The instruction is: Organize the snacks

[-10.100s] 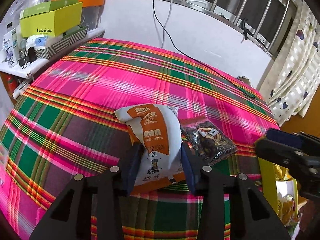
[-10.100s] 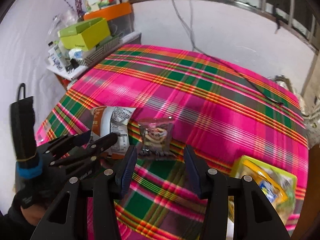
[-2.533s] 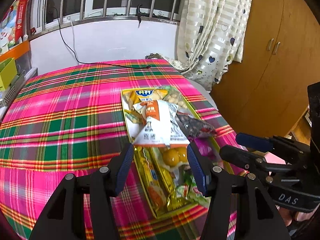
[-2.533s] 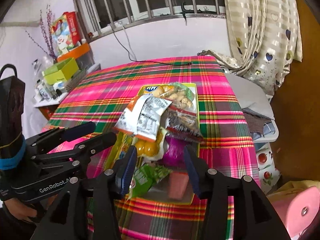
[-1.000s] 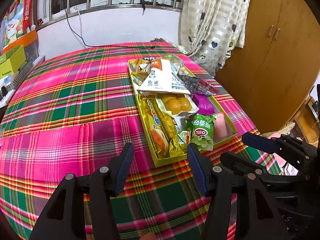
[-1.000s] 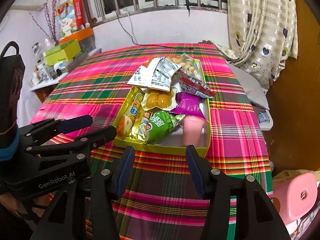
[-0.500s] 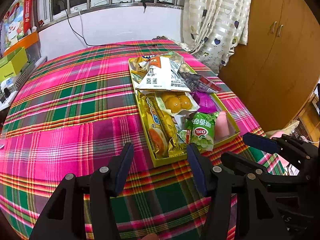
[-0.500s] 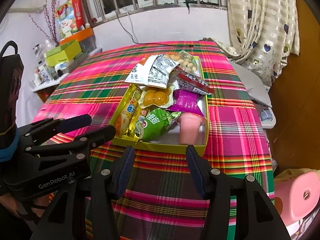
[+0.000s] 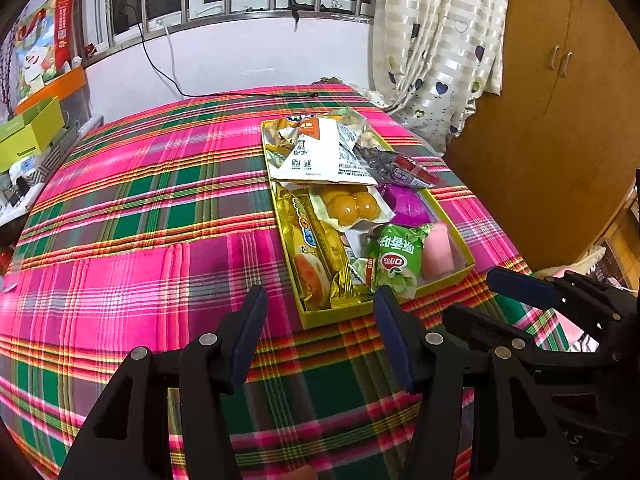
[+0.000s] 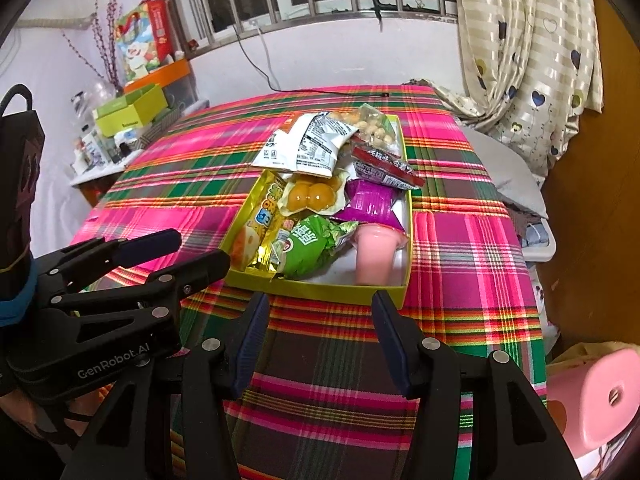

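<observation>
A yellow-green snack box (image 9: 332, 317) (image 10: 320, 289) sits on the plaid tablecloth, full of packets. A white and orange bag (image 9: 320, 152) (image 10: 308, 146) lies across its far end, beside a dark red packet (image 9: 400, 166) (image 10: 384, 166). Nearer lie a yellow egg-yolk pack (image 9: 352, 206), a purple packet (image 10: 370, 202), a green packet (image 9: 398, 260) (image 10: 308, 246) and a pink jelly cup (image 9: 438, 252) (image 10: 376, 252). My left gripper (image 9: 318, 334) is open and empty, just short of the box's near end. My right gripper (image 10: 318, 332) is open and empty too.
The plaid tablecloth (image 9: 140, 220) covers a round table. A shelf with green boxes (image 9: 28, 136) stands at the far left. A wooden cabinet (image 9: 560, 120) and a heart-print curtain (image 9: 440, 40) are on the right. A pink stool (image 10: 592, 396) stands by the table edge.
Over the last seconds both grippers pulled back from the box, leaving the white bag and dark red packet in it. In the last half second almost nothing moves.
</observation>
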`<state>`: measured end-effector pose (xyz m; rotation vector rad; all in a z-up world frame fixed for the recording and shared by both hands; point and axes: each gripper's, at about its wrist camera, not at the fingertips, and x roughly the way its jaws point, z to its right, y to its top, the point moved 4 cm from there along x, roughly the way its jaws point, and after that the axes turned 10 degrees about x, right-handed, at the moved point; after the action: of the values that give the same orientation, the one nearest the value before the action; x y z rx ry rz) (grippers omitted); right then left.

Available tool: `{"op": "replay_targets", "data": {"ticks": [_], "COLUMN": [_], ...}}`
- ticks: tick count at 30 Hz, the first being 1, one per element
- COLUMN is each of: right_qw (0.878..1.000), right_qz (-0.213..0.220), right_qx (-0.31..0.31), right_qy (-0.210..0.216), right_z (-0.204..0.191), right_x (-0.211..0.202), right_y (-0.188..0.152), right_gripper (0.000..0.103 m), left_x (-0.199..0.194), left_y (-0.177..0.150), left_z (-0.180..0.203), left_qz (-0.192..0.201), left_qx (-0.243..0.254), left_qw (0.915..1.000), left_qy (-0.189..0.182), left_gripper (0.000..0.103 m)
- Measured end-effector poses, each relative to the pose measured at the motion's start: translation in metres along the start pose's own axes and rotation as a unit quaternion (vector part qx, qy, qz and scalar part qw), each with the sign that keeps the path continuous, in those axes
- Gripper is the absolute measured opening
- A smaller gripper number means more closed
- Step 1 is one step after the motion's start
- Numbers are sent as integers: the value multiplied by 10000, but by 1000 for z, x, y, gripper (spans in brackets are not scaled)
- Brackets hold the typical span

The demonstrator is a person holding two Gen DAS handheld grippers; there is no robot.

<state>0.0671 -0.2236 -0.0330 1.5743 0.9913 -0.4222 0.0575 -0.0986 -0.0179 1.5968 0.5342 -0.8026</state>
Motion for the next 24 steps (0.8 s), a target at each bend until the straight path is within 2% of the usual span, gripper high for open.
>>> {"op": "replay_targets", "data": {"ticks": [10, 24], "right_qw": [10000, 9999], "right_qz": [31, -35], "right_qx": [14, -34], "right_qy": [-35, -162], "right_z": [5, 6], "right_x": [9, 29], "right_y": [9, 19], "right_gripper": [52, 52], "left_x": [3, 17], "left_y": [4, 2], "left_z": [5, 5], "left_qz": [14, -152], "left_qx": [-65, -294], "left_qw": [9997, 9990], "left_qy": [231, 289], "left_gripper": [56, 56]}}
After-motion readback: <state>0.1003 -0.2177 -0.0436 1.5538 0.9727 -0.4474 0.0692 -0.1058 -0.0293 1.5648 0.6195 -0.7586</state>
